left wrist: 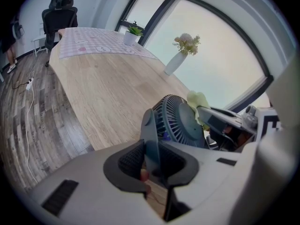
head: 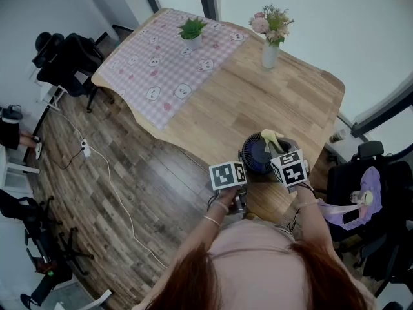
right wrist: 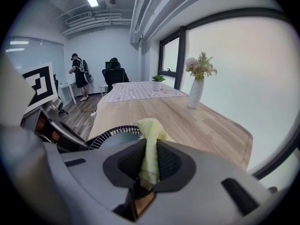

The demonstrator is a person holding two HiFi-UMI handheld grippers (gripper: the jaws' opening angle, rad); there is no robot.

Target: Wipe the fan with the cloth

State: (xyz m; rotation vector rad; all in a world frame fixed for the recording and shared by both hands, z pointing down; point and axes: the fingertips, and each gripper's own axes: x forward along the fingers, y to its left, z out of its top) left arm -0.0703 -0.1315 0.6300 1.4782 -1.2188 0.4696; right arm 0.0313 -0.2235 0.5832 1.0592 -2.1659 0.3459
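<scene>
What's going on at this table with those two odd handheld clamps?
A person is cleaning a small dark fan on the wooden table, with a two-jaw gripper in each hand. The left gripper is clamped on a flat part of the fan's frame and steadies it. The right gripper pinches a yellow cloth that sits up against the fan's grille. A vase of flowers and a potted plant stand farther along the table.

You stand at the near edge of the wooden table (head: 258, 102), with both grippers at the dark fan (head: 258, 155). Your left gripper (head: 242, 172) meets its left side. Your right gripper (head: 277, 150) is at its right, and the yellow cloth (head: 271, 137) is bunched on the fan's top. Farther off stand a flower vase (head: 270, 51) and a potted plant (head: 192, 31) on a checked tablecloth (head: 161, 63).
</scene>
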